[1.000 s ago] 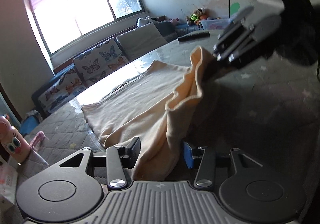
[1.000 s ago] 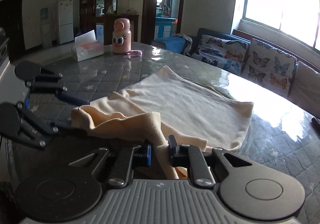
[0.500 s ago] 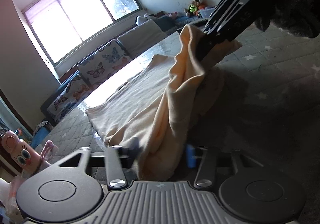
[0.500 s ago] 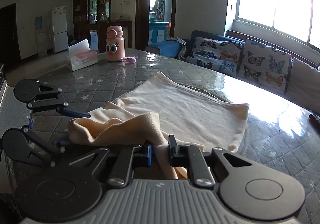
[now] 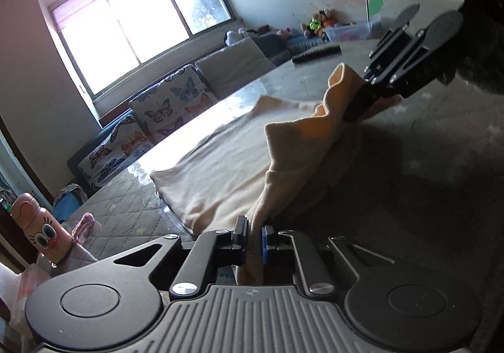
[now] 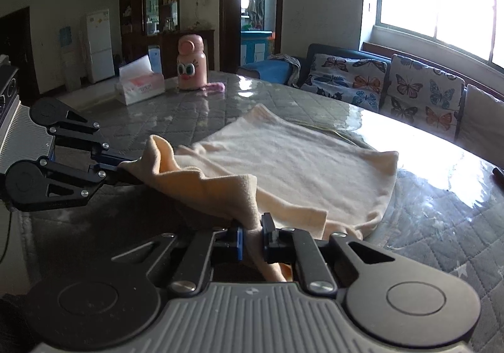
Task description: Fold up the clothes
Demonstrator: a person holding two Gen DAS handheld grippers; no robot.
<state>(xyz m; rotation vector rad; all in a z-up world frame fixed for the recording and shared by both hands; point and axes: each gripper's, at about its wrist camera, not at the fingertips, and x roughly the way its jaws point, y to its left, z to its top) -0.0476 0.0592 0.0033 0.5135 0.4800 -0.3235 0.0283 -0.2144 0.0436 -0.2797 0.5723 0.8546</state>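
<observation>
My cloth [image 6: 293, 161] is soft, matt, fleecy peach fabric. My tongs [image 5: 253, 236] are matt black plastic with bright metal screws and a ribbed grey body. The counter [image 6: 441, 192] wears quilted grey fabric under a glossy clear sheet that glares. The pink bottle [image 6: 191, 63] looks smooth.

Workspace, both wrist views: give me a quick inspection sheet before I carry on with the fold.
Surface: quilted grey table, glossy.
Job's things: cream garment, far part flat, near edge lifted.
Clutter: pink bottle, tissue box, black remote.
Grippers: left hand-held gripper closing on the garment's edge; right hand-held gripper clamped on it.
Cables: nothing seen.
Surroundings: butterfly cushions, window, white fridge.
</observation>
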